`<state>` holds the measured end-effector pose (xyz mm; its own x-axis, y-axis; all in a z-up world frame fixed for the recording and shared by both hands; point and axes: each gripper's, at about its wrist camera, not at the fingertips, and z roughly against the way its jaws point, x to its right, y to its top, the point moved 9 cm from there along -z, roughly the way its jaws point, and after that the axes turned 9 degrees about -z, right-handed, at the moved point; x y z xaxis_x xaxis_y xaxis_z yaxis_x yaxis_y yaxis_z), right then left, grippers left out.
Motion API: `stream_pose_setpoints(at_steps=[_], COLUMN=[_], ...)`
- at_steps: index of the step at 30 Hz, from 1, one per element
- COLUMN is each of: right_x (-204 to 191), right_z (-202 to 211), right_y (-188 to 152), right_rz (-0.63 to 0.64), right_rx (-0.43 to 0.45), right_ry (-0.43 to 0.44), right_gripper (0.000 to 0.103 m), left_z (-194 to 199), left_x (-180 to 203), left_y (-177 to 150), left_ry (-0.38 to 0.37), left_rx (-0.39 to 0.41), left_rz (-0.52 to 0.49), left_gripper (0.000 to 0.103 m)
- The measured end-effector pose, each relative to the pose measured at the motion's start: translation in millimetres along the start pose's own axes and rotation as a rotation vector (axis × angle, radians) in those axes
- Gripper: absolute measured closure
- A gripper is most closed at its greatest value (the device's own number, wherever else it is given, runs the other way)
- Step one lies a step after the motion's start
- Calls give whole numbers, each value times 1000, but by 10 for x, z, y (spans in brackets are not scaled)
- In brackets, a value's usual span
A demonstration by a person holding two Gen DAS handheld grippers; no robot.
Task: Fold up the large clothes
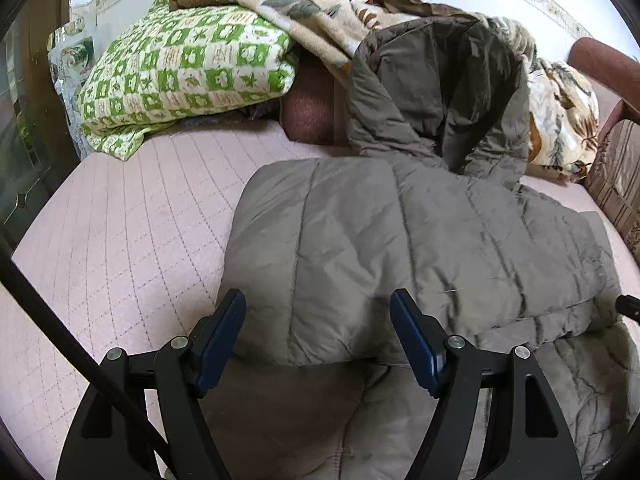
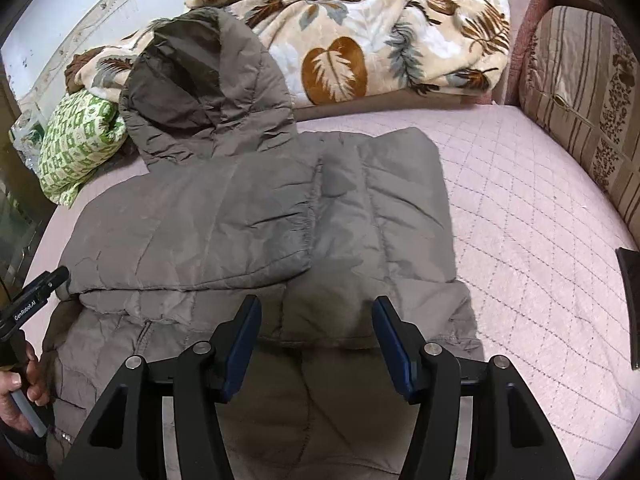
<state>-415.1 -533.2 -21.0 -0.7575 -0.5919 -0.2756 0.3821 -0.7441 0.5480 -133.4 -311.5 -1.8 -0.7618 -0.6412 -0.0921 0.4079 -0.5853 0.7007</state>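
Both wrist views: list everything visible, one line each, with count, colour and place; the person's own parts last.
Hooded puffer jacket: one, grey-brown, spread on the bed, sleeves folded across the body, hood towards the bedding pile.
Quilted bed cover: one, pale pink, under the jacket.
Leaf-print blanket: one, cream with brown and grey leaves, heaped at the far side of the bed.
Checked quilt: one, green and white, folded, far left in the left view.
Striped cushion: one, beige and brown, right edge of the bed.
Left claw: one, black with blue pads, open over the jacket.
Right claw: one, same colours, open over the jacket.
Hand: one, holding the left claw's handle.
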Motion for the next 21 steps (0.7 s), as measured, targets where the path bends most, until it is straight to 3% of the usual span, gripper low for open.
stream_pose_setpoints(at_steps=[10,21], right_x=[-353,-683], right_z=[90,200], right_y=[-84,-227], right_rz=[60,87], right_rx=[2,-29], right_ry=[37,99], right_gripper=[41,41], left_z=[217,413], left_x=[184,236], left_y=[6,-121], left_ry=[-48,-83], left_rx=[12,-30], left_rz=[-36,-25], left_gripper=[29,29])
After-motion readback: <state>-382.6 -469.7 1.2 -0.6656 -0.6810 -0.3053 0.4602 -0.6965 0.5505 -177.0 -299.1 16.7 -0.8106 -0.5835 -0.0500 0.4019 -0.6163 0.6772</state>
